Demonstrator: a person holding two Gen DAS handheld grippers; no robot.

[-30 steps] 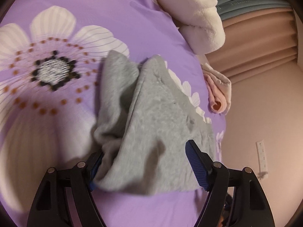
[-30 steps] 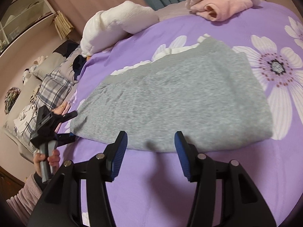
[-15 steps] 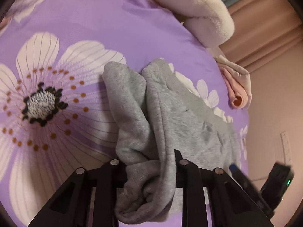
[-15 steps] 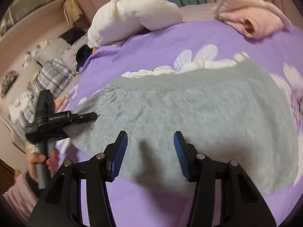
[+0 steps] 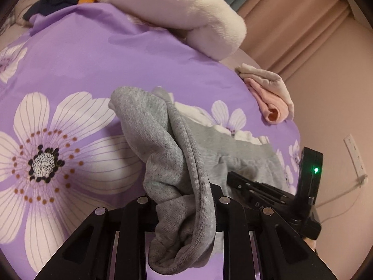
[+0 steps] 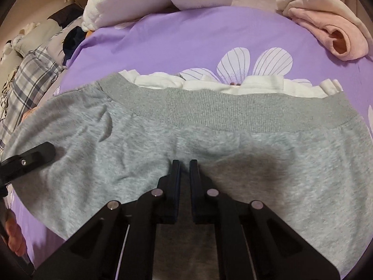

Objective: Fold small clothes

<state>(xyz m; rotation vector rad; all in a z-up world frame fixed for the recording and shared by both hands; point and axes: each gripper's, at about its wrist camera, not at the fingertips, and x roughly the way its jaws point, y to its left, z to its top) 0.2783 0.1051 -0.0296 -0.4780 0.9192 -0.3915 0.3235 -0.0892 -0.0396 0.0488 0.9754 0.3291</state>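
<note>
Between the left gripper's (image 5: 184,210) near-closed jaws a bunched corner of the grey garment (image 5: 163,144) is clamped and lifted off the purple bedspread (image 5: 81,60), the tool tilted downward. To its right the right gripper (image 6: 184,170) points steeply down, jaws pinched together on the cloth just below the waistband (image 6: 233,107). Beyond both lies a pink garment (image 6: 326,23).

Left tongs (image 5: 184,200) clamped, angled down; right tongs (image 6: 184,163) pinched shut.
</note>
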